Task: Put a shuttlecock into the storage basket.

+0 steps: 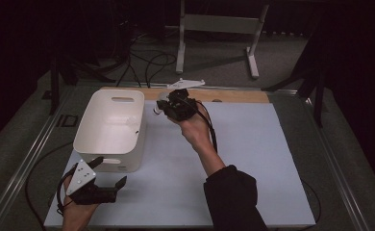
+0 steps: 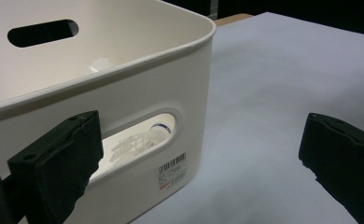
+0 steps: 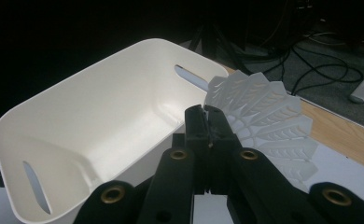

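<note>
A white plastic bin (image 1: 112, 129) with handle slots stands at the left of the pale mat (image 1: 245, 159). My right gripper (image 1: 172, 102) hovers just right of the bin's far corner, shut on the skirt of a white plastic shuttlecock (image 1: 160, 104). In the right gripper view the jaws (image 3: 207, 117) pinch the skirt's edge of the shuttlecock (image 3: 264, 116) beside the bin's rim (image 3: 124, 51). My left gripper (image 1: 109, 172) rests open by the bin's near right corner. Through the bin's (image 2: 189, 79) handle slot another shuttlecock (image 2: 138, 141) lies inside; the left gripper (image 2: 201, 135) holds nothing.
A wooden strip (image 1: 233, 95) runs along the mat's far edge, with a white flat part (image 1: 185, 83) lying behind it. Beyond the table stand a metal frame (image 1: 219, 29) and loose cables (image 1: 147, 62) on the floor. Metal rails (image 1: 29, 159) border the table.
</note>
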The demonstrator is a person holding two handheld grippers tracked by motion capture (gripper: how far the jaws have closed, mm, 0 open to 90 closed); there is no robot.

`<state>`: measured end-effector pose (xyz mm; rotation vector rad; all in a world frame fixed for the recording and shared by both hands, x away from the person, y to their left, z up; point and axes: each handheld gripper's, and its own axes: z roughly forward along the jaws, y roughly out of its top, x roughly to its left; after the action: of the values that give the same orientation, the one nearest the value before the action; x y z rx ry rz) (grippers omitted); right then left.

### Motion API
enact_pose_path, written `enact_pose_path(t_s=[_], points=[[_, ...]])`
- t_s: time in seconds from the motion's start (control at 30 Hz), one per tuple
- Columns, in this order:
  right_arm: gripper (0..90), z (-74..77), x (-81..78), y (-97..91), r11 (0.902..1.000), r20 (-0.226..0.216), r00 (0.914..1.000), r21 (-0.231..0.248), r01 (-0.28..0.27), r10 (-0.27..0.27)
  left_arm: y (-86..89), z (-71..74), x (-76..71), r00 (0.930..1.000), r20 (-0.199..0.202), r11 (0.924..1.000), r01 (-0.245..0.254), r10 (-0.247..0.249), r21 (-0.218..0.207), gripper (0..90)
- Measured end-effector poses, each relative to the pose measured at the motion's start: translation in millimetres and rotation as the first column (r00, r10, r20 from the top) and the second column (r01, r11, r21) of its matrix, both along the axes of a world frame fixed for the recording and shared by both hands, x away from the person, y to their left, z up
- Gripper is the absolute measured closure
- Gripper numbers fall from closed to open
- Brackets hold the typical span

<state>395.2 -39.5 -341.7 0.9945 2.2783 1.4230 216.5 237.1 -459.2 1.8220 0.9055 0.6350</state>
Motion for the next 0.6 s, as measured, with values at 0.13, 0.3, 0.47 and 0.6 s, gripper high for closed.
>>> enact_pose_path(t_s=[0.13,0.3,0.47,0.6], points=[[90.0,1.3,-0.2,0.4,1.0000,0.002,1.0000,0.004,-0.002,0.002,0.0,0.2,-0.2,1.0000,0.001,1.0000,-0.002,0.002,-0.002,0.5],[90.0,2.6,-1.1,1.9,0.9999,0.002,1.0000,0.011,-0.005,0.005,-0.3,0.3,0.0,1.0000,0.001,1.0000,-0.001,0.001,-0.003,0.5],[90.0,3.8,-1.0,4.2,0.9999,0.004,1.0000,0.014,-0.007,0.007,0.0,0.0,0.1,1.0000,-0.001,1.0000,-0.001,0.001,0.000,0.5],[90.0,4.9,-1.1,4.8,0.9999,0.004,1.0000,0.012,-0.009,0.009,0.0,0.1,0.2,1.0000,0.000,1.0000,-0.002,0.002,-0.003,0.5]])
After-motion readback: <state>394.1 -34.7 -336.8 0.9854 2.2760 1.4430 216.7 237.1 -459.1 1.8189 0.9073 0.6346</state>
